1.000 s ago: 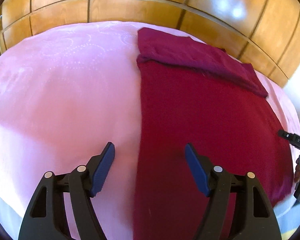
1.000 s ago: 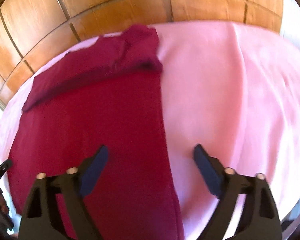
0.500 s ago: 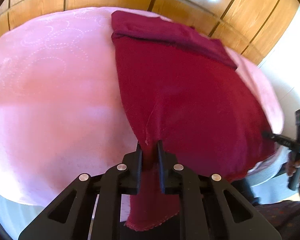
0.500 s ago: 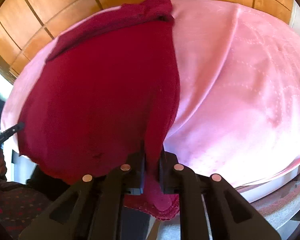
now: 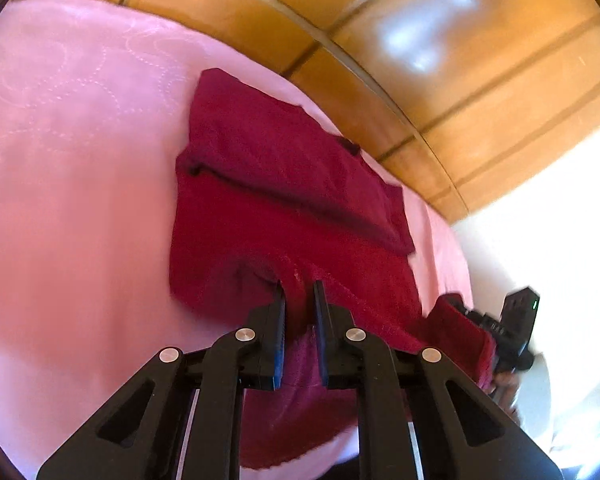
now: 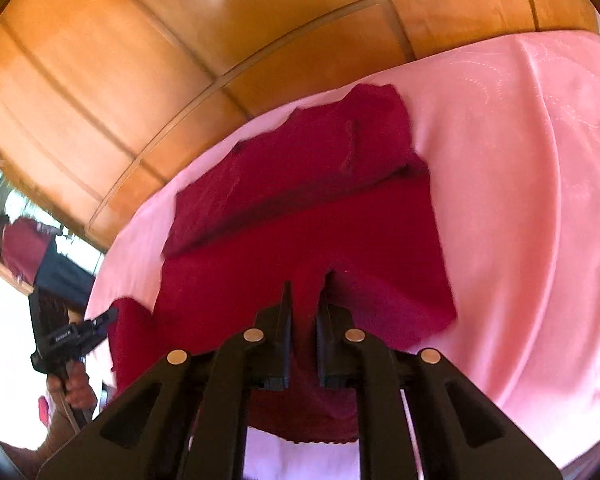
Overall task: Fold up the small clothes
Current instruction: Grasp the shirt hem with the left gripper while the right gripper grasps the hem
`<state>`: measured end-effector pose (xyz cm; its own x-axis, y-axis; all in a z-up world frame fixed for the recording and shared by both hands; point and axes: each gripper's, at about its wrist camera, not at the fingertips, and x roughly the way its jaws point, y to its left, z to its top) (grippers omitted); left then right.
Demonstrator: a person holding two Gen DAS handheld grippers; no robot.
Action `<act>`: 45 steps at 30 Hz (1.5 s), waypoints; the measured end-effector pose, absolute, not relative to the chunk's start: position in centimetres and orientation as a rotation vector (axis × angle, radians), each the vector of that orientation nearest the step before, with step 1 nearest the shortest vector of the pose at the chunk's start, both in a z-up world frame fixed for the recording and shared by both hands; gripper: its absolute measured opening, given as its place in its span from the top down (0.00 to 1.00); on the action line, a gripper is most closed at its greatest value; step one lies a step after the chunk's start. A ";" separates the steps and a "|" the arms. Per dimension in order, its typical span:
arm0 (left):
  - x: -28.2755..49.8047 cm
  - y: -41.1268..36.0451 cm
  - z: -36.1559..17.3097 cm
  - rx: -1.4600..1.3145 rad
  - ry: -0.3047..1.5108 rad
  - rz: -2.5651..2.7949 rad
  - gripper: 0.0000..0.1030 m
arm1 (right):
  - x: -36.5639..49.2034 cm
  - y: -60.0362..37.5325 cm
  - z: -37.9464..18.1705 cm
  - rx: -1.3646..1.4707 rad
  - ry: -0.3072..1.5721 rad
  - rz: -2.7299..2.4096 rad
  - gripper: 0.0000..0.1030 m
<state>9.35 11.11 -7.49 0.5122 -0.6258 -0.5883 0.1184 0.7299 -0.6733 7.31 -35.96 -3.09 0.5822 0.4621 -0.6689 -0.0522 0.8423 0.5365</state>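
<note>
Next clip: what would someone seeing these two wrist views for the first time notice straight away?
A dark red garment lies spread on a pink bedspread, its far end already folded over. The left hand-held gripper and the right hand-held gripper are each shut on the garment's near edge, lifting it off the bed. Glossy wooden panels fill the background.

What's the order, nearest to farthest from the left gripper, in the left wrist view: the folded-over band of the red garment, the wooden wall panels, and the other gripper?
From the left gripper, whose jaws pinch the red garment's near edge:
1. Folded-over band, straight ahead across the garment.
2. Other gripper, off to the right. These two are too close to call.
3. Wooden wall panels, beyond the bed.
</note>
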 end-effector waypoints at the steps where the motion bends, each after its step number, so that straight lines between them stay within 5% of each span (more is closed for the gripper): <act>1: 10.6 11.2 -7.5 -0.641 0.942 -0.479 0.89 | 8.2 -36.2 -3.2 0.515 0.909 0.305 0.91; 3: 13.0 11.3 -7.5 -0.697 0.955 -0.443 0.86 | 9.8 -36.8 -3.4 0.547 0.904 0.288 0.86; 6: 16.2 12.9 -7.1 -0.790 0.918 -0.378 0.57 | 10.9 -38.8 -3.1 0.634 0.838 0.270 0.22; 9: 17.9 15.0 -6.6 -0.859 0.851 -0.277 0.32 | 10.8 -40.4 -2.6 0.731 0.771 0.254 0.09; 11: 18.1 15.9 -6.4 -0.838 0.825 -0.221 0.32 | 9.8 -41.0 -2.5 0.751 0.755 0.233 0.06; 18: 14.6 14.7 -9.1 -0.550 0.883 -0.300 0.32 | 7.0 -42.4 -5.5 0.652 0.856 0.188 0.06; 25: 11.8 10.5 -12.0 -0.363 0.950 -0.391 0.33 | 6.0 -39.0 -8.4 0.449 0.932 0.169 0.41; 29: 12.1 9.9 -12.5 -0.333 0.969 -0.366 0.78 | 7.1 -38.4 -8.9 0.416 0.936 0.146 0.72; 31: 11.6 10.6 -12.0 -0.352 0.957 -0.361 0.85 | 6.7 -38.2 -8.5 0.414 0.931 0.148 0.77; 45: 0.6 14.3 -11.8 -0.428 0.969 -0.417 0.90 | -2.6 -38.7 -7.9 0.412 0.998 0.237 0.80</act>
